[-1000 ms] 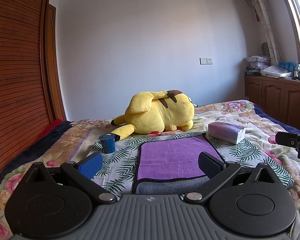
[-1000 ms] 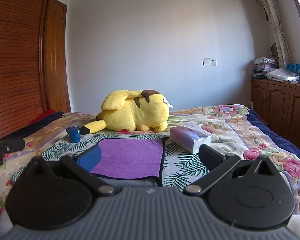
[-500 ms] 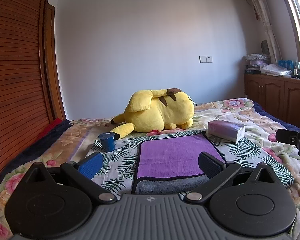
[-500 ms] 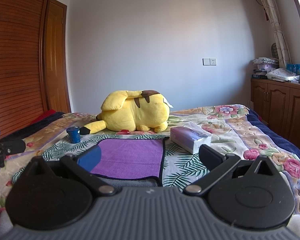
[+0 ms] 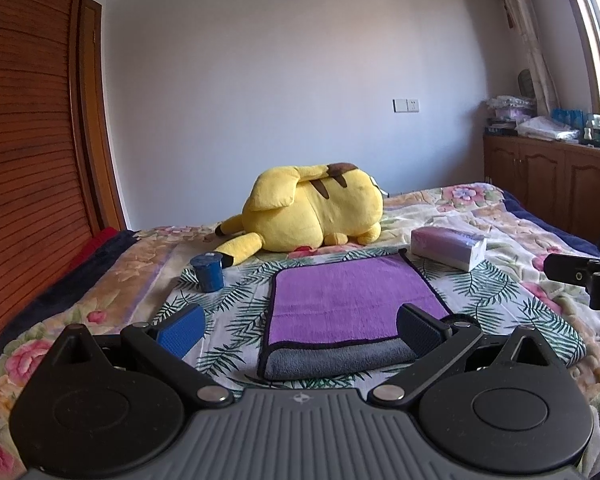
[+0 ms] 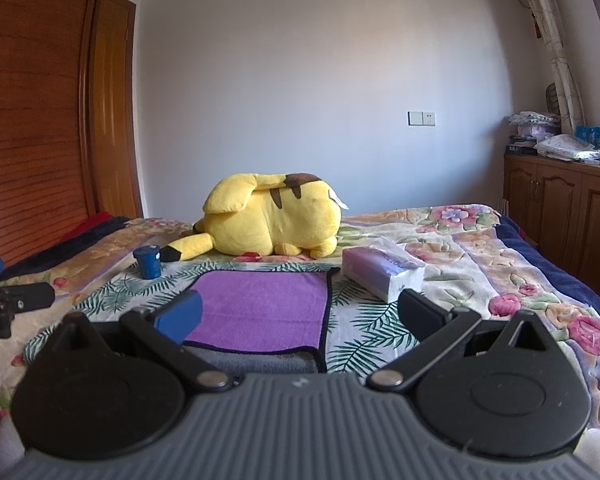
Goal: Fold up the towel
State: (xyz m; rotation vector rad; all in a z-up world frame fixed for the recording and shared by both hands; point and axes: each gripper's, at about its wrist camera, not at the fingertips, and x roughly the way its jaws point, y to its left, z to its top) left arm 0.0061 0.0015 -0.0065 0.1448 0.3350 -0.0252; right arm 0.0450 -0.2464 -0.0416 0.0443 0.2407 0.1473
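Left wrist view shows the purple plush microfibre towel with grey underside and dark binding (image 5: 352,300) lying flat on the bed, on a white bedspread printed with green fern leaves (image 5: 240,316), straight ahead of both tools. It looks already doubled: a grey layer bulges out beneath the purple face along the near edge, which reads as a rounded fold, and the outline is a neat rectangle. I judge at least one fold done; a further fold may remain, or only tidying.

The left hand-held gripper (image 5: 300,326) is spread wide and empty, its blue textured pad (image 5: 180,330) clear of the cloth. The right hand-held gripper (image 6: 298,312) is likewise wide apart, holding nothing.

Near the far right corner sits a glossy lilac tissue pack (image 5: 448,246); off the far left corner, a small blue ribbed cup (image 5: 208,272). Behind lies a yellow plush toy with brown stripes (image 5: 312,212), soft and rounded.
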